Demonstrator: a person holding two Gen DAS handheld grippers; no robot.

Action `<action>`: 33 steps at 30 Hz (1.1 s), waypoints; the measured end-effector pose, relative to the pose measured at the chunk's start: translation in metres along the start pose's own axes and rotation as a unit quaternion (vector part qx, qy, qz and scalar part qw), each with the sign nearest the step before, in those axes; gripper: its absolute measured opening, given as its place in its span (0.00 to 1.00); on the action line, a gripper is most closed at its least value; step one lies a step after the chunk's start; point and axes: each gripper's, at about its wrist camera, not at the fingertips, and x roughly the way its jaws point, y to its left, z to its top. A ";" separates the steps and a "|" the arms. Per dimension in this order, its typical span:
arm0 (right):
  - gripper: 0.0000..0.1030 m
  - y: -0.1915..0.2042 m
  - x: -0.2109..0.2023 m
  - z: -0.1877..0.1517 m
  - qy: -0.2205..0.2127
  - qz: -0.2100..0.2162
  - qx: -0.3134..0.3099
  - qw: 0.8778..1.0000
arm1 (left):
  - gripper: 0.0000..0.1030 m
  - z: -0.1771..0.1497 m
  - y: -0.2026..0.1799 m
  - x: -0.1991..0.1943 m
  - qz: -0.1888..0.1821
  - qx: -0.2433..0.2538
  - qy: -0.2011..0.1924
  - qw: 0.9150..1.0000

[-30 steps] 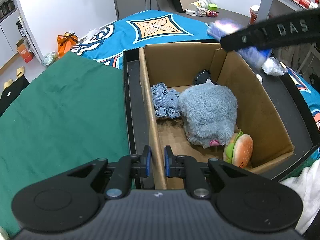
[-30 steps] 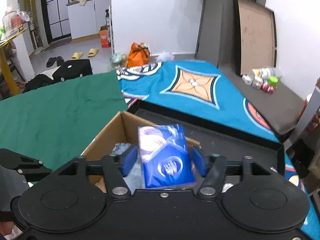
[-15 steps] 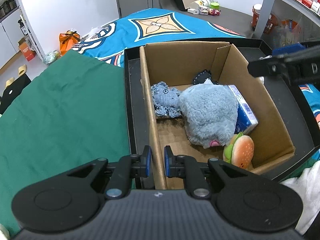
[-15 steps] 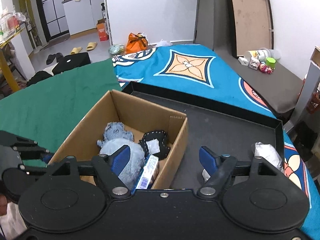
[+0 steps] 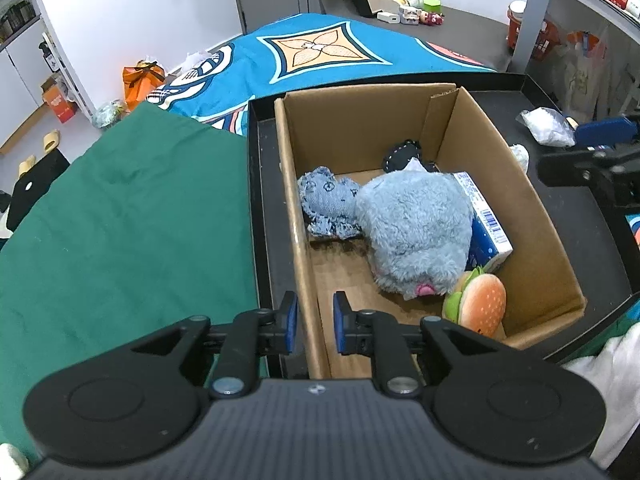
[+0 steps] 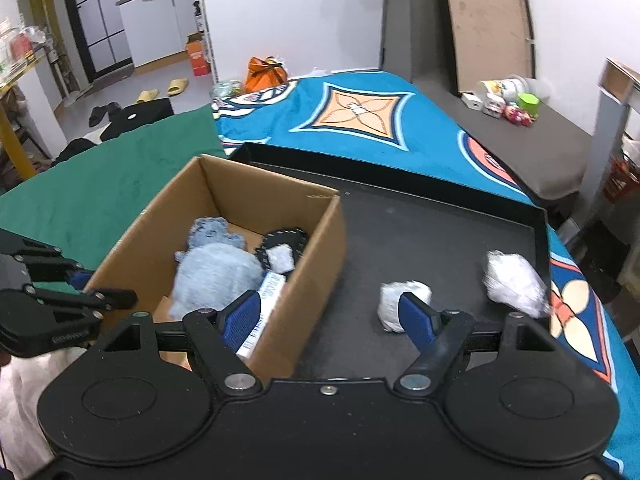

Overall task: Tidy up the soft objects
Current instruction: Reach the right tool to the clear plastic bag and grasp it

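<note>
The left gripper (image 5: 313, 322) straddles the near wall of the cardboard box (image 5: 362, 128): one blue pad sits outside the wall, the other inside, and the jaws stand narrowly apart with the cardboard edge between them. Whether the pads actually press on the wall cannot be told.

Ahead of these jaws, inside the box, lies a fluffy grey-blue plush toy (image 5: 416, 232). Touching its far left side is a small denim toy (image 5: 326, 204), and behind it a dark stitched piece (image 5: 400, 152) leans near the far corner. A blue tissue pack (image 5: 486, 226) is wedged between the plush toy and the right wall of the box. Just right of the jaws, in the near right corner, sits a plush burger (image 5: 478, 302), touching the plush toy.

The right gripper (image 6: 330, 314) hovers over the right wall of the box, its jaws spread wide and holding nothing. The left pad hangs over the tissue pack (image 6: 262, 312) inside the box; the right pad is just in front of a small white bundle (image 6: 394, 300) lying on the black tray (image 6: 440, 232). A larger white crinkled bundle (image 6: 514, 282) lies further right of the jaws, near the tray's rim.

The box stands in the tray. Left of it spreads a green cloth (image 5: 120, 216), and beyond it a blue patterned blanket (image 6: 360, 120).
</note>
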 end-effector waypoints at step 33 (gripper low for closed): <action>0.87 -0.095 0.021 -0.036 -0.017 -0.058 0.026 0.998 | 0.88 0.028 -0.037 0.017 0.076 0.031 0.020 0.996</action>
